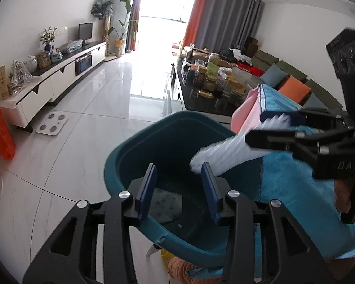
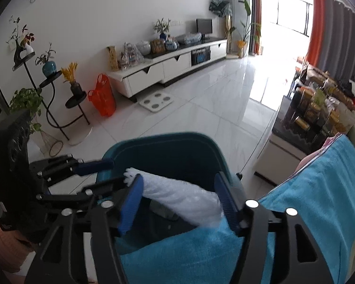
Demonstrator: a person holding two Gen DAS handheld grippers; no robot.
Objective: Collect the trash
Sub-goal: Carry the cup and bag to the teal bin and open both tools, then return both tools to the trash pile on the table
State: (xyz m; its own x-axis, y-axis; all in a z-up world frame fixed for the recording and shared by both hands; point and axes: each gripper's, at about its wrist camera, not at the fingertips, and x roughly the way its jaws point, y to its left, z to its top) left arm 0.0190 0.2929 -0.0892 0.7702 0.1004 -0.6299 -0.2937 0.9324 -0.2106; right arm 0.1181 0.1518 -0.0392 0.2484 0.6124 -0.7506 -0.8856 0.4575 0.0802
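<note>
Left gripper up front, straddling the near rim of the teal bin, with a bubble wrap roll hanging over it.

Its blue fingers sit apart with nothing between them, one on either side of the bin wall (so not gripping anything). The right gripper has its own fingers spread too, and the bubble wrap roll lies loosely across the gap, not pinched. The roll's long axis runs diagonally: one end pokes out over the bin's opening toward the left gripper, the other rests back on the blue towel. The bin is tilted, mouth facing the cameras, over a white tile floor.
</note>
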